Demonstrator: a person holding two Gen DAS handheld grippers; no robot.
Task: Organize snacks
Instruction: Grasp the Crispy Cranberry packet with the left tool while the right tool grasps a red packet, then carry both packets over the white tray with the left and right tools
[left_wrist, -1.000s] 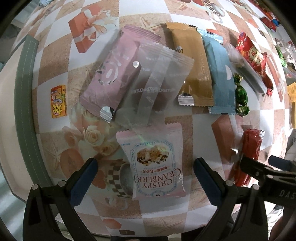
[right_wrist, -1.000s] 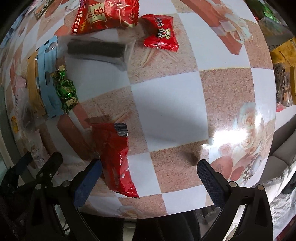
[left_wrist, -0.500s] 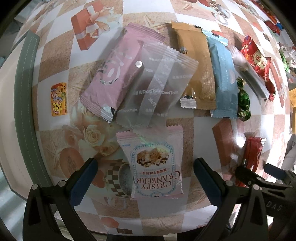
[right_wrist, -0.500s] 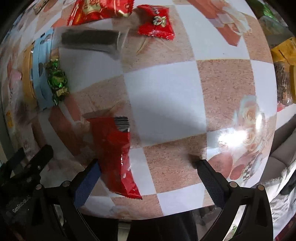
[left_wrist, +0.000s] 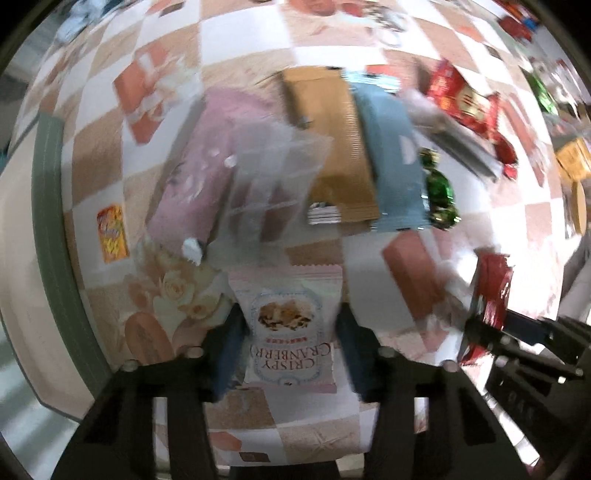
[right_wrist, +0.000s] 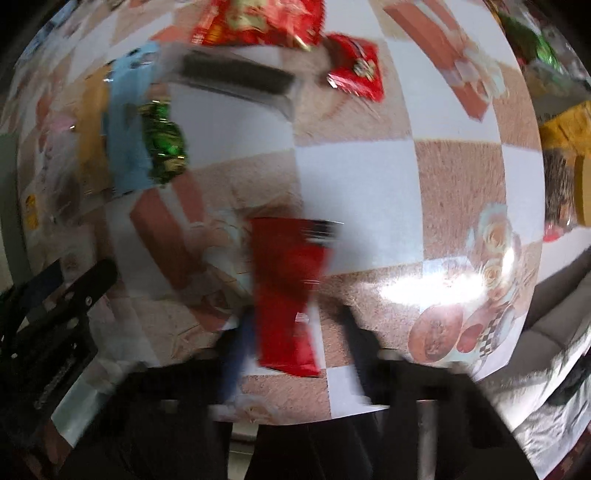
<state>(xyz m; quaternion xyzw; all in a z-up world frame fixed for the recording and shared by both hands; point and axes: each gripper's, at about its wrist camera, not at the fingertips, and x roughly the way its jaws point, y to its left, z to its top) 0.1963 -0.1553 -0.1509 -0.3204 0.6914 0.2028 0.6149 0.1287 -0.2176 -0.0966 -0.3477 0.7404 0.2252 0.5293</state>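
At lower centre of the left wrist view, a pale pink-and-white cranberry crisp packet (left_wrist: 291, 325) is clamped between the just-closed pads of the left gripper (left_wrist: 291, 347). Its printed text reads upside down, its long axis running up the frame, the sealed top edge toward the other snacks. At lower centre of the right wrist view, a glossy red wrapper (right_wrist: 288, 295) is gripped by the right gripper (right_wrist: 295, 347), jaws just closed on it; it is long and narrow, standing upright in frame above the checked tablecloth (right_wrist: 354, 177).
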